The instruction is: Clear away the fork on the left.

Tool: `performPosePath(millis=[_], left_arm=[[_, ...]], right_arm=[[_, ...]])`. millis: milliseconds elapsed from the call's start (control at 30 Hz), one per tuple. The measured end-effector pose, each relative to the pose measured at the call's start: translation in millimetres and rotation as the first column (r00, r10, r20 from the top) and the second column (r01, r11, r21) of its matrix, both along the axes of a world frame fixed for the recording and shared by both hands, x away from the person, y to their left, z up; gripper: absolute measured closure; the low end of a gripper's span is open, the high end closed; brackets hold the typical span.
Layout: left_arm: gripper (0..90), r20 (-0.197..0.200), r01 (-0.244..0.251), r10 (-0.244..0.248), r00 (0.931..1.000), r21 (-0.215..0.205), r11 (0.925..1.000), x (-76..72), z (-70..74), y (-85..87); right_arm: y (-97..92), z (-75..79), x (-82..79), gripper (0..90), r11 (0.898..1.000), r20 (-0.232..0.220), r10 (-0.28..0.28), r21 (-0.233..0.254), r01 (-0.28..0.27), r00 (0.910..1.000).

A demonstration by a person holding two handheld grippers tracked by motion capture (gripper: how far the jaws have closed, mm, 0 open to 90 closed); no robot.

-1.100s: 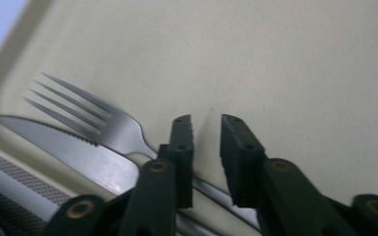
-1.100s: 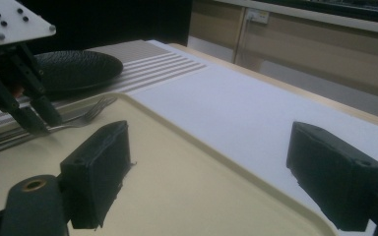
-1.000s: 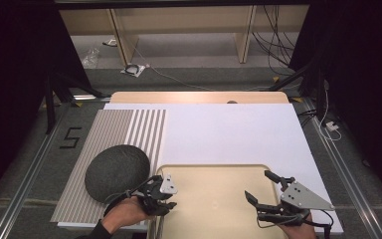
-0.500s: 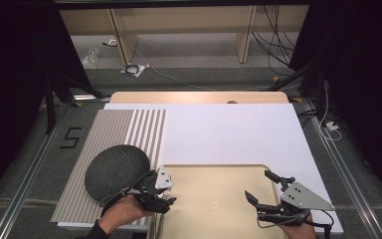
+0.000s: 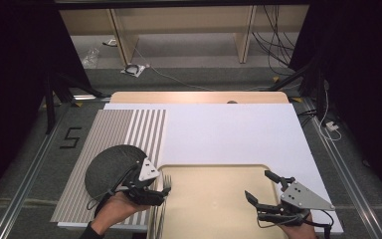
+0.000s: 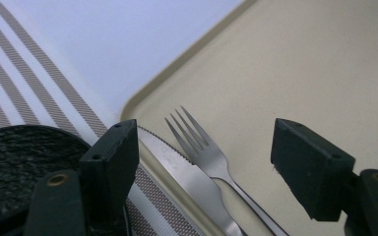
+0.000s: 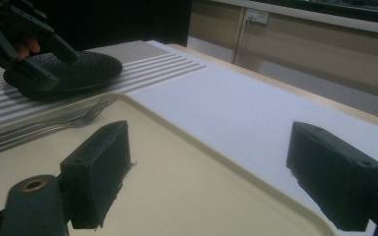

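On the counter, which has a white surface, a beige tray lies at the near edge, and a placemat with grey and white stripes lies to its left. A round, dark plate with a rough, pebbled texture rests on the striped placemat, close to the tray's left rim. At the left side of the tray lie a fork and a knife, both of plain shiny metal and side by side; the fork has four tines and the knife has a serrated edge along its blade. In the left gripper view the knife lies along the tray's rim and the fork is just inside it, with the tines pointing away from the person. The left claw is held in a hand just above the handles of this cutlery, and its two jaws stand wide apart, with the fork and knife between them but not touched. The right claw is at the right part of the tray, above the bare beige surface, and its jaws are also spread apart with nothing between them.
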State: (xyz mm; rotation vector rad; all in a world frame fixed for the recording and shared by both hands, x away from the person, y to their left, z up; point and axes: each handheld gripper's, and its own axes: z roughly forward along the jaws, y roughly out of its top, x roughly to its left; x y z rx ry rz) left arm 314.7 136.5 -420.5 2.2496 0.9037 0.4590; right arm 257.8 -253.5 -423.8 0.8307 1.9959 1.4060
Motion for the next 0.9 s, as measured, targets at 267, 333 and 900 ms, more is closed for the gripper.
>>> performPosePath(millis=[267, 333, 900], left_arm=[[24.0, 0.019, -0.085, 0.087, 0.9960, -0.079, 0.9932, -1.4, 2.4, 14.4], [23.2, 0.026, -0.108, 0.111, 0.9935, -0.095, 0.9896, -2.3, 2.9, 18.6], [19.9, 0.038, -0.273, 0.287, 0.9571, -0.214, 0.9379, -8.2, -0.1, 52.7]], right_arm=[[-0.3, 0.0, 0.3, 17.5, 1.000, 0.001, 0.000, 0.002, 0.000, 1.0000], [-0.6, 0.0, 0.4, 17.5, 1.000, 0.002, -0.001, 0.001, 0.001, 1.0000], [-1.9, 0.0, 1.4, 17.5, 1.000, 0.002, 0.000, 0.016, 0.000, 1.0000]])
